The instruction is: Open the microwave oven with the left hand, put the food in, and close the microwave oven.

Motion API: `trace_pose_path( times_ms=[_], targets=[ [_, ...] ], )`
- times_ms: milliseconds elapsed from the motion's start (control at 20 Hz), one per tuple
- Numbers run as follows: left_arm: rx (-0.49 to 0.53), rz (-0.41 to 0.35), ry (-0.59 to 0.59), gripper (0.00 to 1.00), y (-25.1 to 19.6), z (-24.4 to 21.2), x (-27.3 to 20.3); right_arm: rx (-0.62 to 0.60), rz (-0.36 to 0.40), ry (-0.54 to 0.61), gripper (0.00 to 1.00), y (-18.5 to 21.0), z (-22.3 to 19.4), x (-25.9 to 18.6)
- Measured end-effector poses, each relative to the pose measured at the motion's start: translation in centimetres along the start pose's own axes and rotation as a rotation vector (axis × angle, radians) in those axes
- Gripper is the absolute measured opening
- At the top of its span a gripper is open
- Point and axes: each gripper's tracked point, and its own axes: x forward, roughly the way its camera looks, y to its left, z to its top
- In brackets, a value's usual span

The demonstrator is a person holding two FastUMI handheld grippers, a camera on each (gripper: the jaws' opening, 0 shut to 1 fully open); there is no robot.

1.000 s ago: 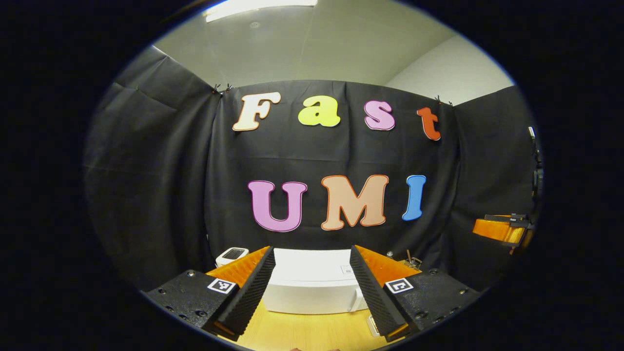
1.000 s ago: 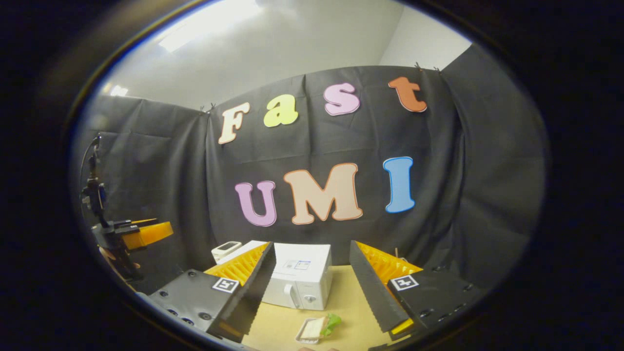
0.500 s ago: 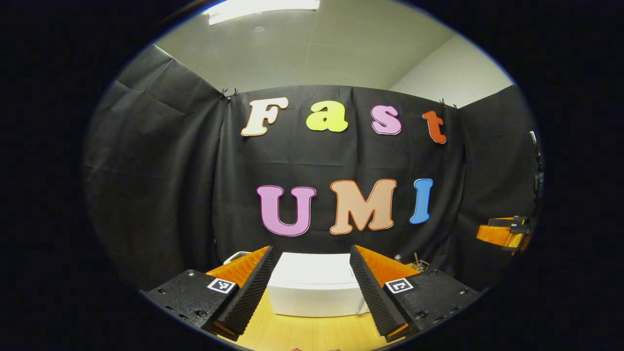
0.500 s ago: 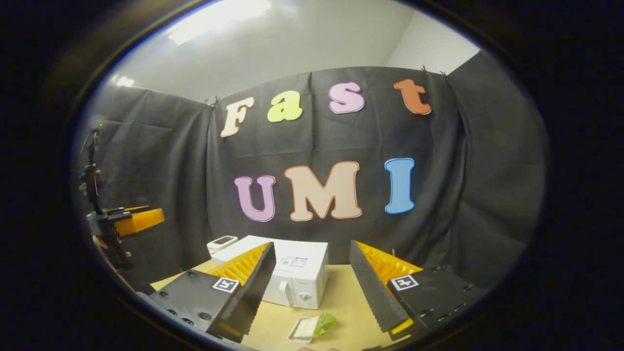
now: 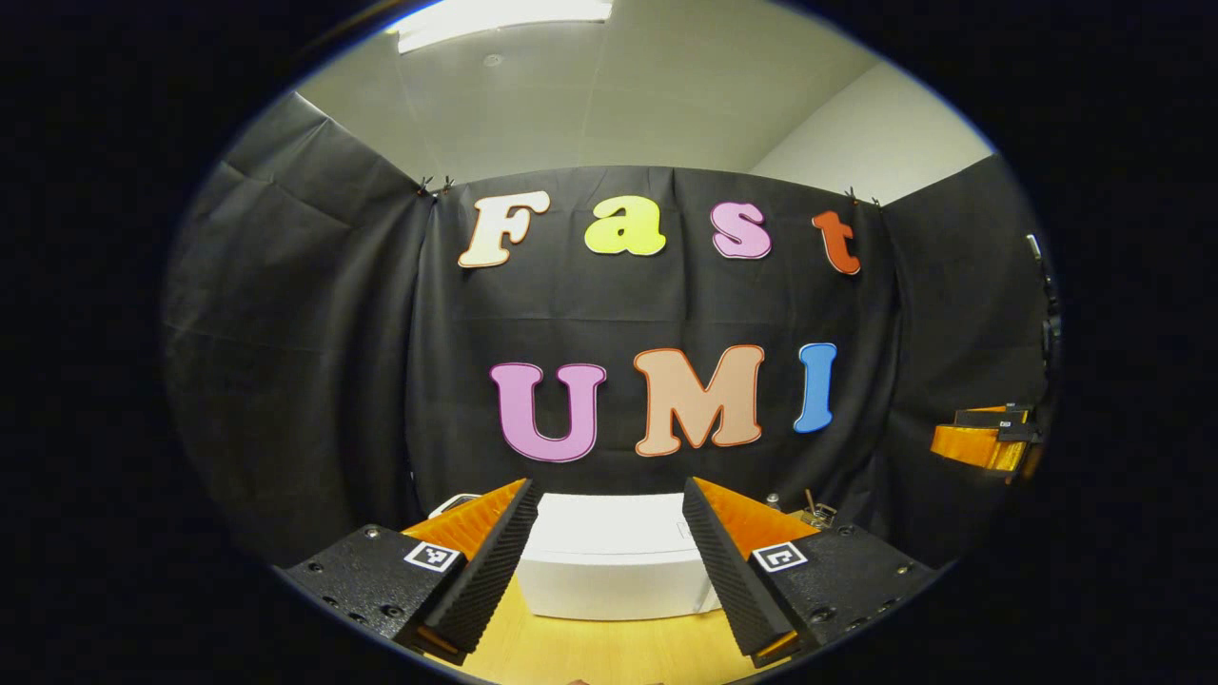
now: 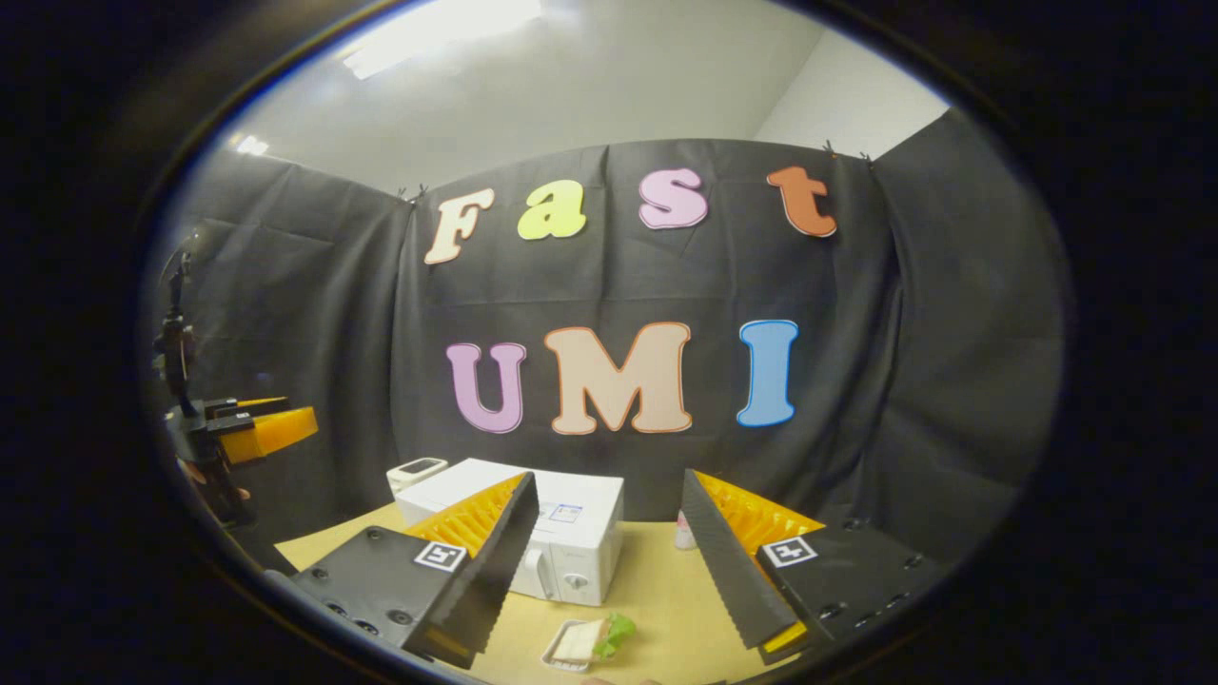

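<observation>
A small white microwave oven (image 5: 614, 557) stands on the wooden table, seen between the fingers of my left gripper (image 5: 604, 561), which is open and held above and before it. In the right gripper view the microwave oven (image 6: 571, 538) has its door shut, with a handle and a knob on its front. The food, a sandwich with green lettuce on a small tray (image 6: 585, 642), lies on the table in front of it. My right gripper (image 6: 609, 571) is open and empty, above the table. The left gripper (image 6: 257, 428) also shows at far left; the right gripper (image 5: 985, 438) shows at far right.
A small white device with a dark screen (image 6: 417, 469) sits behind the microwave on the left. A small bottle (image 6: 682, 533) stands on the table (image 6: 657, 590) to the microwave's right. Small metal items (image 5: 809, 509) lie near the back wall.
The right gripper's view has drifted right, so the microwave and sandwich sit farther left in it. The left gripper view has shifted only slightly. Both grippers stay open.
</observation>
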Motion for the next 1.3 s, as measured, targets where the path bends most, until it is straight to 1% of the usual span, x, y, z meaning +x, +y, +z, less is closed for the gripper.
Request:
trace_pose_path(
  times_ms=[150, 200, 250, 300, 350, 450, 600, 800, 850, 950, 1200, 1250, 1300],
  targets=[
    [0.005, -0.029, -0.008, 0.96, -1.4, -0.6, 0.0, 0.016, 0.005, -0.011, 0.92, -0.4, 0.0, -0.2],
    [0.005, -0.037, -0.006, 0.94, -1.8, -1.1, 0.0, 0.020, 0.007, -0.013, 0.92, -0.5, 0.0, -0.3],
    [0.001, -0.044, -0.004, 0.96, -2.2, -1.5, 0.0, 0.023, 0.006, -0.014, 0.92, -0.8, -0.1, -0.3],
    [0.001, -0.053, -0.001, 0.93, -2.6, -2.1, 0.1, 0.027, 0.003, -0.017, 0.92, -1.1, -0.1, -0.3],
    [-0.001, -0.058, 0.000, 0.96, -2.9, -2.7, 0.3, 0.033, 0.001, -0.020, 0.92, -1.3, -0.1, -0.4],
    [-0.006, -0.067, 0.002, 0.96, -3.4, -4.0, 0.5, 0.045, 0.001, -0.026, 0.92, -1.5, -0.2, -0.4],
    [-0.011, -0.088, 0.019, 0.96, -4.3, -7.2, 1.2, 0.055, -0.006, -0.028, 0.92, -2.0, -0.1, -0.6],
    [-0.099, -0.171, 0.063, 0.96, -6.6, -12.5, 2.1, 0.057, -0.020, -0.020, 0.92, -2.8, -0.9, -0.2],
    [-0.124, -0.198, 0.067, 0.94, -7.4, -13.7, 2.3, 0.055, -0.021, -0.016, 0.92, -2.8, -1.1, -0.2],
    [-0.142, -0.220, 0.079, 0.95, -8.1, -16.4, 2.9, 0.057, -0.019, -0.011, 0.92, -2.9, -1.4, -0.2],
    [-0.054, -0.192, 0.052, 0.96, -8.8, -22.0, 5.1, 0.063, -0.003, -0.028, 0.92, -2.6, -1.3, 0.2],
    [-0.035, -0.188, 0.052, 1.00, -9.2, -23.2, 5.6, 0.065, -0.004, -0.027, 0.92, -2.7, -1.4, 0.2],
    [-0.021, -0.190, 0.065, 0.95, -9.7, -24.7, 5.9, 0.064, -0.007, -0.025, 0.92, -2.8, -1.4, 0.1]
  ],
)
